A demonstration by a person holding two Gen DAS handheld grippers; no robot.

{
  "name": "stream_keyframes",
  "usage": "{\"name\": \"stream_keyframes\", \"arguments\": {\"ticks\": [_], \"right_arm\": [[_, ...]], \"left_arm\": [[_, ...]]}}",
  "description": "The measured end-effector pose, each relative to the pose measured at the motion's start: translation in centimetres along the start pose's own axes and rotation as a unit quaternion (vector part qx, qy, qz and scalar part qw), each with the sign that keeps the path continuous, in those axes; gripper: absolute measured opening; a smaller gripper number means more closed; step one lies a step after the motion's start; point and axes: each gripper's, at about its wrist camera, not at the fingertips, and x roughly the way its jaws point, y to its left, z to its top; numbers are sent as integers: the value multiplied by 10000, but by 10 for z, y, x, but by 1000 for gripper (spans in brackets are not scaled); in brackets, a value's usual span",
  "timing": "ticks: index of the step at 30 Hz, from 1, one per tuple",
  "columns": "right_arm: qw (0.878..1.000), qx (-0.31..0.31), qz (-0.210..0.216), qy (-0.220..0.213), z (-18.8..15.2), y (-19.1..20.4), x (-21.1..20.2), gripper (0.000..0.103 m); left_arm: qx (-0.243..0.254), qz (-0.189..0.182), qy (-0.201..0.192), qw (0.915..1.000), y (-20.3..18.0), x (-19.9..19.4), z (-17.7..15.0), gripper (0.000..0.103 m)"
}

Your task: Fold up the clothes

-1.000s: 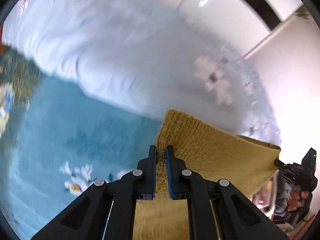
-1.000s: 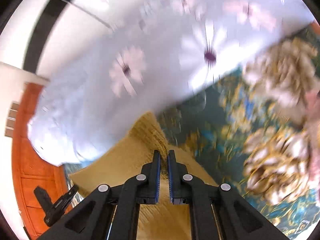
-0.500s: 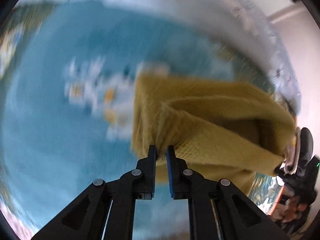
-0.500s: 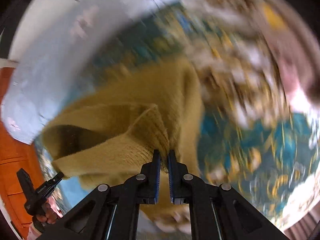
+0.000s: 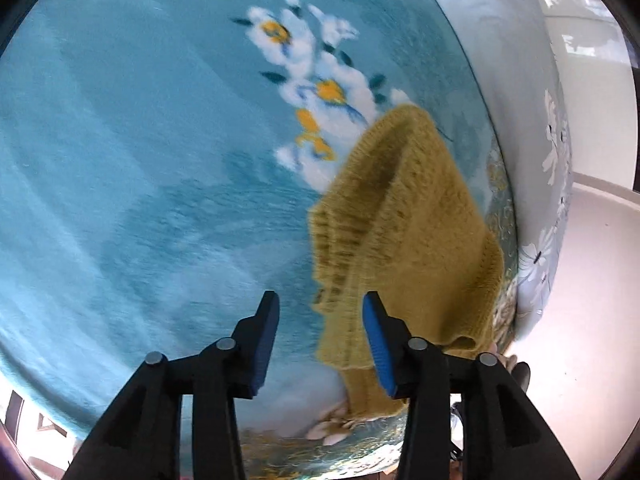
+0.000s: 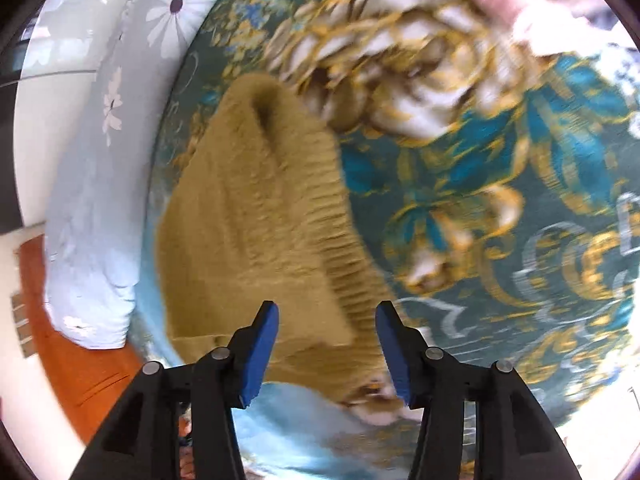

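A mustard-yellow knitted garment [image 5: 404, 232] lies folded on the blue flowered bedspread [image 5: 140, 160]. My left gripper [image 5: 320, 328] is open and empty, its jaws wide apart just above the garment's near left edge. In the right wrist view the same garment [image 6: 256, 220] lies on the teal and gold patterned blanket [image 6: 500, 200]. My right gripper [image 6: 326, 338] is open and empty over the garment's near right corner.
A pale grey quilt with white daisies [image 5: 532, 152] lies bunched along the far side of the bed, also in the right wrist view [image 6: 96, 168]. An orange wooden door or cabinet [image 6: 80, 364] and white walls stand beyond the bed.
Both grippers were shut on the garment's corners and carried it down onto the bed. Now both have opened and let it go; it lies folded.
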Motion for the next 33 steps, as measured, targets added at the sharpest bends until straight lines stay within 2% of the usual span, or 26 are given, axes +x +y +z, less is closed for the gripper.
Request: {"name": "stream_keyframes", "arguments": {"ticks": [5, 8, 12, 15, 18, 22, 26, 28, 30, 33], "right_arm": [[9990, -69, -439, 94, -4, 20, 35, 56], [9984, -310, -461, 49, -6, 42, 43, 56], [9965, -343, -752, 75, -7, 53, 48, 55], [9921, -355, -1205, -11, -10, 60, 40, 51], [9927, -447, -1122, -46, -17, 66, 31, 50], [9978, -208, -606, 154, -15, 61, 48, 51], [9970, 141, -751, 89, -7, 46, 63, 50], [9971, 153, -745, 84, -6, 44, 65, 44], [9972, 104, -744, 60, -5, 45, 65, 20], [9973, 11, -726, 91, -4, 46, 62, 15]], "left_arm": [[-201, -176, 212, 9994, -8, 20, 1, 51], [-258, -258, 335, 9988, -14, 32, -3, 51], [-255, -284, 452, 9983, -17, 41, -6, 51], [-280, -274, 459, 9982, -17, 41, -8, 51], [-289, -284, 459, 9981, -15, 41, -9, 51], [-334, -286, 454, 9980, -14, 41, -12, 51], [-269, -316, 458, 9981, -14, 35, -13, 50], [-343, -360, 439, 9978, -11, 34, -13, 50], [-486, -434, 429, 9970, -7, 33, -13, 50], [-576, -519, 449, 9960, -4, 32, -14, 48]]}}
